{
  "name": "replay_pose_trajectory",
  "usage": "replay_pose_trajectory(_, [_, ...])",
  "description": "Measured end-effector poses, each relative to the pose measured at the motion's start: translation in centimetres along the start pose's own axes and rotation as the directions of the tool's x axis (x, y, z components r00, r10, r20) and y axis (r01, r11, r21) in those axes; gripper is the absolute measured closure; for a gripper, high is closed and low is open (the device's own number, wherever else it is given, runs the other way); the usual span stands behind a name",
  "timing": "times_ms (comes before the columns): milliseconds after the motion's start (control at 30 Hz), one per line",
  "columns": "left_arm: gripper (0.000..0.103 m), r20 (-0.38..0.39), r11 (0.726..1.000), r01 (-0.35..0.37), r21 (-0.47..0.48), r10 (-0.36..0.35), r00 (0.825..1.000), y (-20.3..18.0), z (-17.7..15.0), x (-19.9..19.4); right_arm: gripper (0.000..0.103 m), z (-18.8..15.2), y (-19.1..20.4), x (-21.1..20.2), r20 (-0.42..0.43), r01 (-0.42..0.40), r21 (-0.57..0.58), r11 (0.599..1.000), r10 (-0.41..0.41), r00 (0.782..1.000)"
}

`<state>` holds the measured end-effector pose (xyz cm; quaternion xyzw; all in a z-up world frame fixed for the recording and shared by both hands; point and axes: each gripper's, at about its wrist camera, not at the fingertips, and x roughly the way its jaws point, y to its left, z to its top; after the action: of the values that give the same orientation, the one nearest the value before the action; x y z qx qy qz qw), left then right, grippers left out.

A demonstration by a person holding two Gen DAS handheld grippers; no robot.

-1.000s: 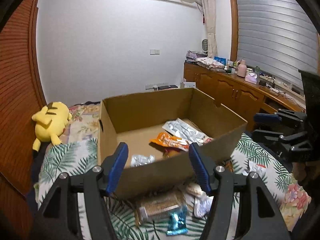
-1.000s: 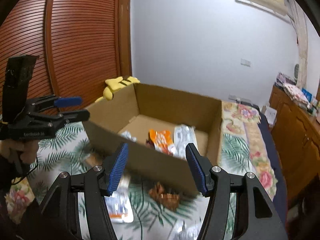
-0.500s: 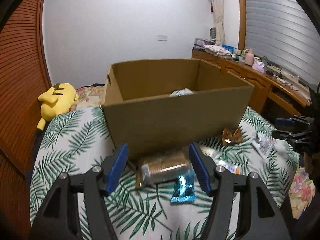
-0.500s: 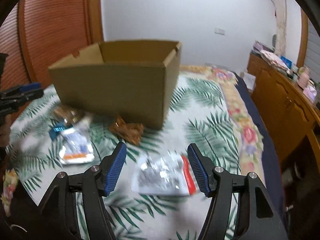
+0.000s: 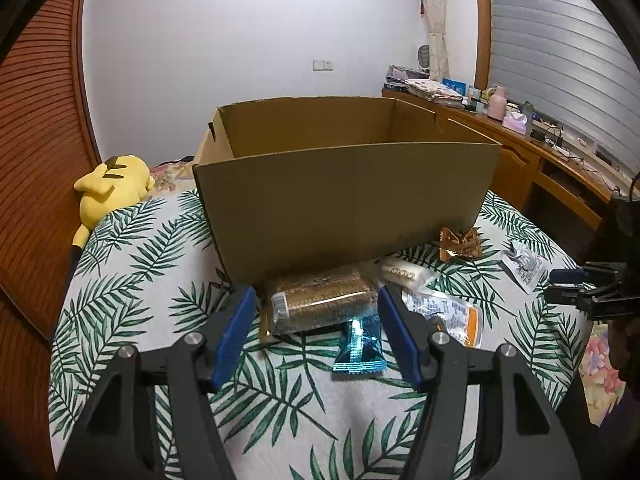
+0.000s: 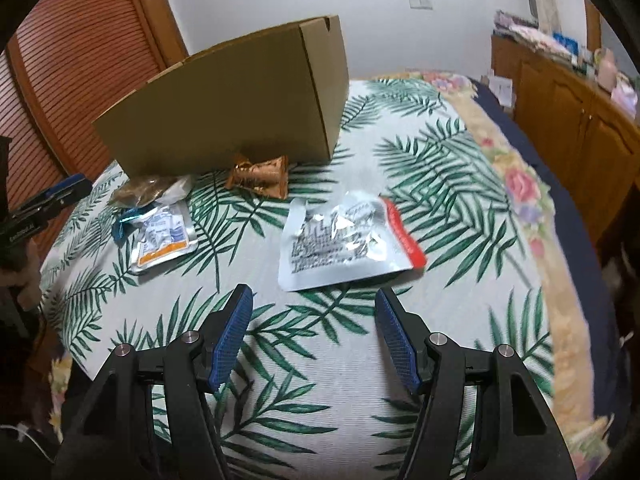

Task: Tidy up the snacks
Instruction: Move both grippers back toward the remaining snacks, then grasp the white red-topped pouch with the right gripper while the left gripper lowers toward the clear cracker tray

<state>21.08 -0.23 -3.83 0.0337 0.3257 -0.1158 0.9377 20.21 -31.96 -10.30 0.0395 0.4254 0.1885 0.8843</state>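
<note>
Both grippers lined up over loose snacks in front of the box

The left gripper (image 5: 316, 322) hangs released over the clear-wrapped brown biscuit pack (image 5: 320, 300) touching the open brown cardboard box (image 5: 344, 200) at the near edge of the palm-leaf bedspread (image 5: 160, 248); the right gripper (image 6: 314, 330), jaws apart and empty, faces the flat silver foil pouch with a red strip (image 6: 344, 236) near the bed's middle. Best to come down straddling each pack, pinch an edge, not the crinkly face, then lift clear over the box wall.

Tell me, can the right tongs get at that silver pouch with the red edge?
Probably yes. The silver pouch lies flat on the bedspread just ahead of the open right tongs, with nothing between them.
</note>
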Motion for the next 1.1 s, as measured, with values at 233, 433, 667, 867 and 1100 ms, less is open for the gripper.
replay_pose_trajectory(233, [0.039, -0.005, 1.0, -0.007, 0.018, 0.007, 1.0, -0.5, -0.3, 0.1, 0.038, 1.4, -0.7, 1.0, -0.009, 0.031, 0.037, 0.999, -0.031, 0.999])
replay_pose_trajectory(433, [0.039, -0.013, 1.0, -0.007, 0.005, 0.007, 1.0, -0.5, -0.2, 0.3, 0.038, 3.0, -1.8, 2.0, -0.006, 0.021, 0.083, 0.996, -0.02, 1.0])
replay_pose_trajectory(667, [0.039, -0.018, 1.0, -0.005, 0.009, 0.005, 1.0, -0.7, -0.2, 0.5, 0.037, 5.0, -1.4, 3.8, -0.019, 0.051, 0.059, 0.997, -0.05, 0.999])
replay_pose_trajectory(867, [0.039, -0.027, 1.0, -0.018, 0.014, 0.018, 0.999, -0.8, -0.2, 0.8, 0.037, 5.2, 0.0, 5.0, -0.017, 0.136, -0.044, 0.99, -0.137, 0.99])
replay_pose_trajectory(1100, [0.039, -0.09, 1.0, -0.027, 0.006, 0.028, 0.996, -0.6, 0.1, 2.7, 0.04, 4.6, 0.9, 5.3, 0.0, 0.189, -0.121, 0.974, -0.191, 0.982])
